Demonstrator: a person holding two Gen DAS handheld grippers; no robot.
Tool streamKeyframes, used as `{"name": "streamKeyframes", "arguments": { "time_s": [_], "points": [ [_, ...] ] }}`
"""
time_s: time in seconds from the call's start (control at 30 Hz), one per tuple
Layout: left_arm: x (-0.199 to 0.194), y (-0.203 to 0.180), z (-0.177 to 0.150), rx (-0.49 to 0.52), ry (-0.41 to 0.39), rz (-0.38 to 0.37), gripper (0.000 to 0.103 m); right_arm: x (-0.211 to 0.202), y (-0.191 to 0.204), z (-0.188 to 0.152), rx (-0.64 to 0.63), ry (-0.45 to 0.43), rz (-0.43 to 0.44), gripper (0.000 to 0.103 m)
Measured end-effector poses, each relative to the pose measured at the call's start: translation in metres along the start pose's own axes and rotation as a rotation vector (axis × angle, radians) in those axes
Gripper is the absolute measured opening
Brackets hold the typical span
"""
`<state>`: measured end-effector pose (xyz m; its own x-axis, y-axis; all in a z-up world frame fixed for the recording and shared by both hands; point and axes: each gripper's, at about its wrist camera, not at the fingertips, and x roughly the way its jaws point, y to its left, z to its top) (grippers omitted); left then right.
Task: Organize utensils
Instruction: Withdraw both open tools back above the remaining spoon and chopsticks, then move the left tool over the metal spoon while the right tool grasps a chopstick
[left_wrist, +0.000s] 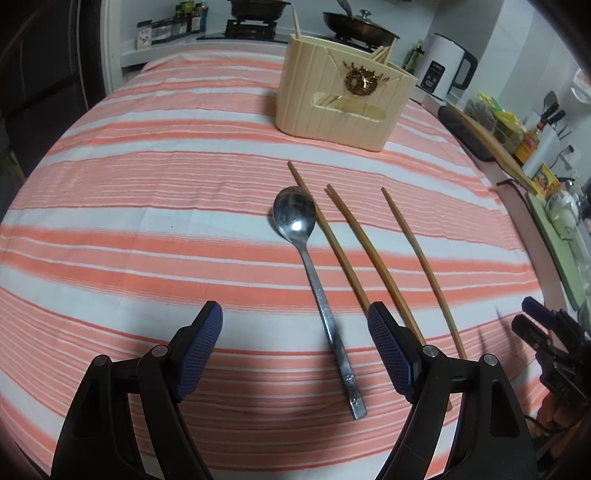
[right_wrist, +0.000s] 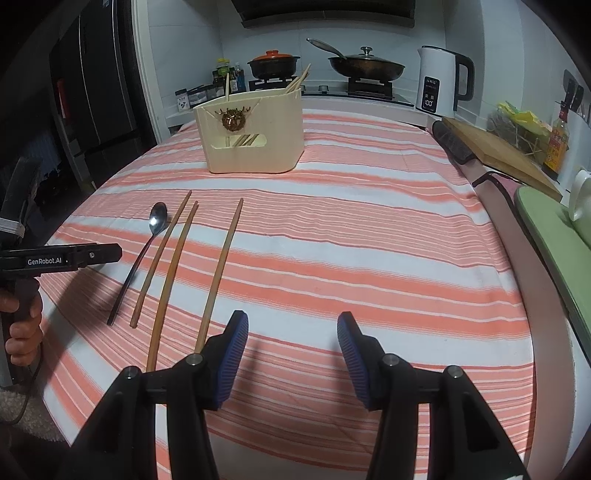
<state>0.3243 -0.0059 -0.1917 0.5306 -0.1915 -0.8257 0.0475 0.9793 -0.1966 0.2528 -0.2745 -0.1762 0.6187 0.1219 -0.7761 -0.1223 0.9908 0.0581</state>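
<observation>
Orange-and-white striped cloth (left_wrist: 147, 229) covers the table, and on it lie the utensils: a steel spoon (left_wrist: 314, 266) with its bowl toward the far side, and three wooden chopsticks to its right. The first chopstick (left_wrist: 325, 229) runs just beside the spoon's bowl, touching or nearly so; the second chopstick (left_wrist: 362, 243) lies near it, and the third chopstick (left_wrist: 421, 266) sits further right, apart from the others. All four point roughly toward the far end of the table.

Beyond them stands a cream utensil holder (left_wrist: 332, 107) with a gold ornament on its front — more chopsticks stick up out of it, one at its left end and a few at its right.

The left gripper (left_wrist: 295, 325) hangs over the near ends of the utensils, jaws spread wide and holding nothing; the spoon's handle lies on the cloth between its blue pads, untouched. The right gripper (right_wrist: 291, 332) hovers over bare cloth to the right of the chopsticks, jaws parted about halfway and empty — the third chopstick's near end passes just left of its left finger. A hand (right_wrist: 22, 325) holds the left gripper's grip at the left edge of the right wrist view.

On the counter behind are a white kettle (right_wrist: 443, 81), a lidded pan (right_wrist: 365, 66) and a wooden cutting board (right_wrist: 498, 155).
</observation>
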Motion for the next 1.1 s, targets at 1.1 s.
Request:
{"name": "streamKeyframes", "arguments": {
  "time_s": [1.1],
  "points": [
    [0.033, -0.014, 0.001, 0.079, -0.003, 0.126, 0.078, 0.037, 0.038, 0.029, -0.087, 0.081, 0.055, 0.051]
  ]
}}
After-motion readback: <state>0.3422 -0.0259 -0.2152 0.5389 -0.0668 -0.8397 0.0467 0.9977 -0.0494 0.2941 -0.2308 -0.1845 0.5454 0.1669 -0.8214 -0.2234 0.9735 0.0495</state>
